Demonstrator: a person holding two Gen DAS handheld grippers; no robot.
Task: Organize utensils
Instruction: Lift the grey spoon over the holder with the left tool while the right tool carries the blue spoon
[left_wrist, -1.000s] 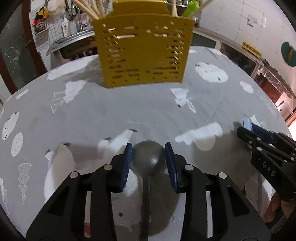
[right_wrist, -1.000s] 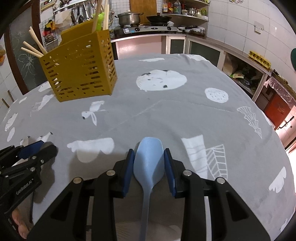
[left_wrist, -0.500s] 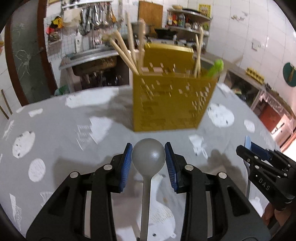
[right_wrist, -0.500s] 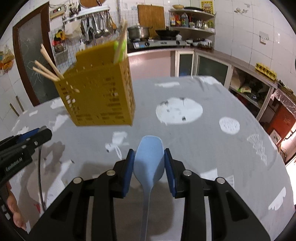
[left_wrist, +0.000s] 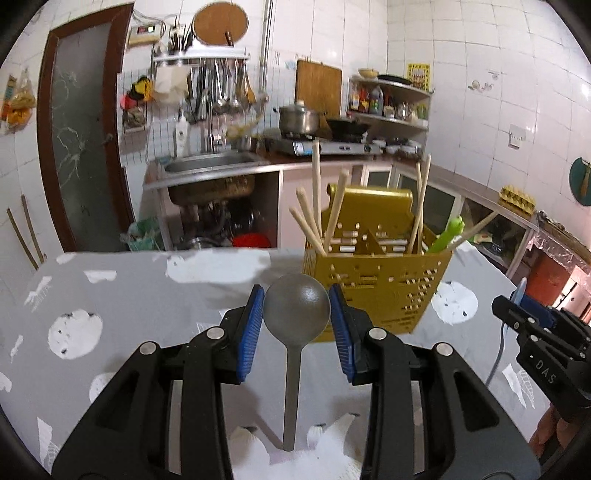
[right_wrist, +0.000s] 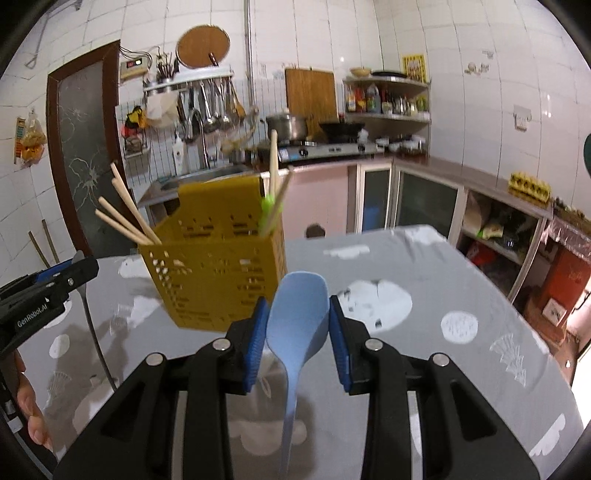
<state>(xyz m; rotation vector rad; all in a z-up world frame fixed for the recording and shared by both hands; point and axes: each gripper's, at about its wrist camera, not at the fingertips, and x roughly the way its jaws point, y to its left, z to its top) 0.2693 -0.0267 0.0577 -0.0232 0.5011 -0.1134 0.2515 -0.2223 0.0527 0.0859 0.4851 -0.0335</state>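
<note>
So that they can be dropped into the yellow plastic basket with holes (left_wrist: 373, 291), a round grey spoon (left_wrist: 296, 314) is held tight in the left gripper (left_wrist: 296, 321) and a light blue spoon (right_wrist: 298, 314) in the right gripper (right_wrist: 297, 325)

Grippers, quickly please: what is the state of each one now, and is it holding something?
Left gripper: closed on the grey spoon, gripped by its bowl.
Right gripper: closed on the blue spoon, gripped by its bowl.

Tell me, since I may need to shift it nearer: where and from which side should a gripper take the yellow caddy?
Probably the caddy's tall plain back panel, from above: it rises clear of the rim as a thin upright plate. Chopsticks lean out of the compartments, so the other rims look crowded.
</note>
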